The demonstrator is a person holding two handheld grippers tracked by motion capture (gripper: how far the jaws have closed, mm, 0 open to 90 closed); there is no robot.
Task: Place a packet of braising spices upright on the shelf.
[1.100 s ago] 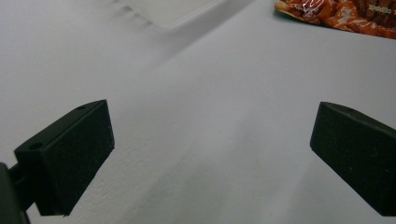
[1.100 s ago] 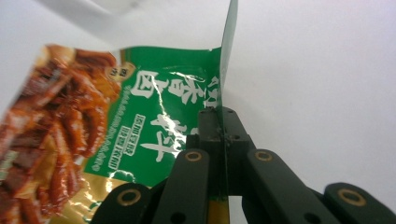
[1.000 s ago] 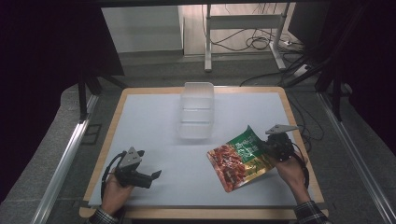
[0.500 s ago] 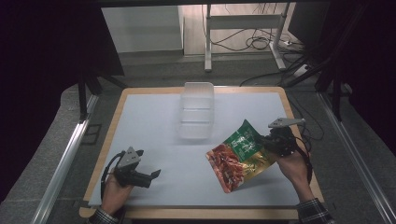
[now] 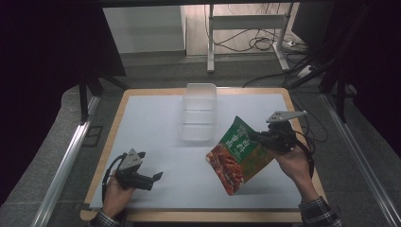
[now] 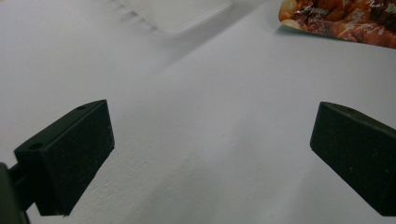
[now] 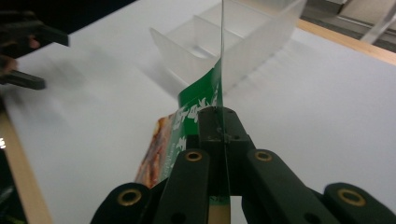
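Note:
A green and red snack bag (image 5: 240, 155) hangs tilted above the white mat, held by its upper right edge. My right gripper (image 5: 265, 140) is shut on that edge; in the right gripper view the bag (image 7: 196, 112) runs edge-on out from between the closed jaws. A clear plastic divided container (image 5: 198, 112) stands on the mat just beyond the bag, and it is also in the right gripper view as the container (image 7: 229, 42). My left gripper (image 5: 153, 178) rests low at the front left, open, with nothing between its fingers (image 6: 70, 154). The bag's lower corner (image 6: 341, 18) lies ahead of it.
A white mat (image 5: 156, 123) covers a wooden-edged table (image 5: 116, 123). Metal rails run along both sides of the table. Cables and a table frame lie on the floor beyond the far edge.
My right gripper has lifted the snack bag off the mat and carried it up and toward the container. The left gripper has stayed where it was.

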